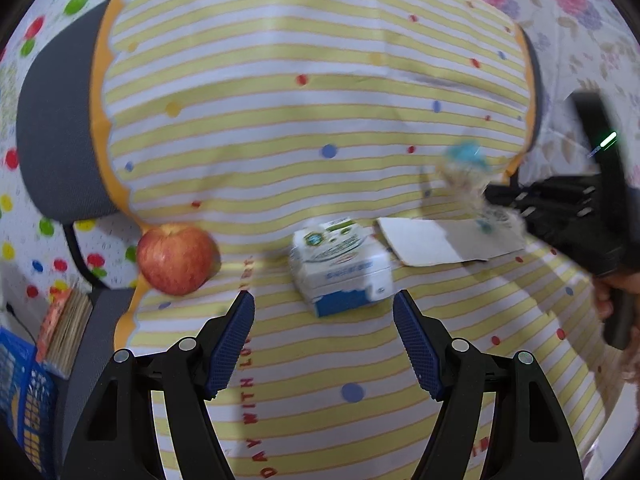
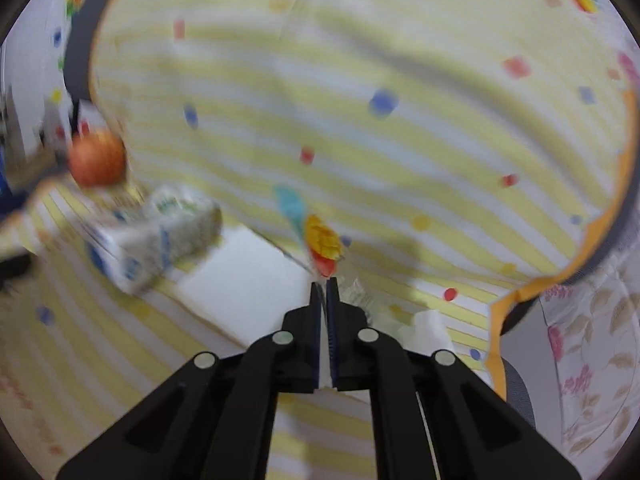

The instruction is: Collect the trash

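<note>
A crushed white and blue milk carton (image 1: 340,264) (image 2: 156,236) lies on the striped tablecloth (image 1: 280,120). My left gripper (image 1: 323,300) hovers just in front of it, open, with nothing between its blue pads. My right gripper (image 2: 325,284) is shut on a thin plastic wrapper (image 2: 320,236) printed in blue, yellow and red, which sticks up from the fingertips. In the left wrist view the same wrapper (image 1: 466,164) shows as a blur at the right, ahead of the right tool's black housing (image 1: 572,220). A flat white card (image 1: 424,240) (image 2: 244,280) lies beside the carton.
A red apple (image 1: 176,258) (image 2: 97,158) sits near the cloth's left edge. Something white and crumpled (image 2: 428,324) lies under the right gripper. Off the table at lower left are a blue crate (image 1: 20,392) and a stack of books (image 1: 66,328).
</note>
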`<move>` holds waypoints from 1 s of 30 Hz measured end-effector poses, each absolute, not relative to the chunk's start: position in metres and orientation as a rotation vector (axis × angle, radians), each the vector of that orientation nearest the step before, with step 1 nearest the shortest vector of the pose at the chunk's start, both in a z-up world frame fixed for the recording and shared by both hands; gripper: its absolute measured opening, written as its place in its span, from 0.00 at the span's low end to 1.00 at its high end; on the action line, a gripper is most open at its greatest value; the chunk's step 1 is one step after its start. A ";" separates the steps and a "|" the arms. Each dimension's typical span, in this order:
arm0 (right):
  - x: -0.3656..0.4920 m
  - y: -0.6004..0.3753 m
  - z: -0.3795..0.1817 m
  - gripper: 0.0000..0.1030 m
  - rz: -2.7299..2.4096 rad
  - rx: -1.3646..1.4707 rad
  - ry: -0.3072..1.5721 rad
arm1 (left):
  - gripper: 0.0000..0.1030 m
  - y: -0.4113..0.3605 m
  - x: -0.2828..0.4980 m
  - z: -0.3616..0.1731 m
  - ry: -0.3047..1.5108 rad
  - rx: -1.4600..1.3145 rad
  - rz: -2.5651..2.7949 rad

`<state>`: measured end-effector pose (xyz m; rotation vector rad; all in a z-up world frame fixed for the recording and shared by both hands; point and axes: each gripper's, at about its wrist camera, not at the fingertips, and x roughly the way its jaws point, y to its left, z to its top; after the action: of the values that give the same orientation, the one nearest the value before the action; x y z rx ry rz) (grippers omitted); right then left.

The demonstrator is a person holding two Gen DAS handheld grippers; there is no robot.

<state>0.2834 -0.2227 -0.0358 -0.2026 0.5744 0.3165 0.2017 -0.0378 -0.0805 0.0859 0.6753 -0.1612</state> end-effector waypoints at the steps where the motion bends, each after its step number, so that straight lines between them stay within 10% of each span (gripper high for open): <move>1: 0.272 -0.232 -0.028 0.02 0.312 -0.159 0.562 | 0.70 -0.043 0.202 -0.079 0.670 0.090 -0.171; 30: 0.187 -0.375 -0.043 0.02 0.135 0.281 0.497 | 0.66 -0.196 0.307 -0.097 0.754 0.074 -0.472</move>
<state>0.1875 -0.3748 -0.0429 0.2810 0.4966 0.1353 0.3067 -0.1959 -0.0969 0.0737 0.7543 -0.4722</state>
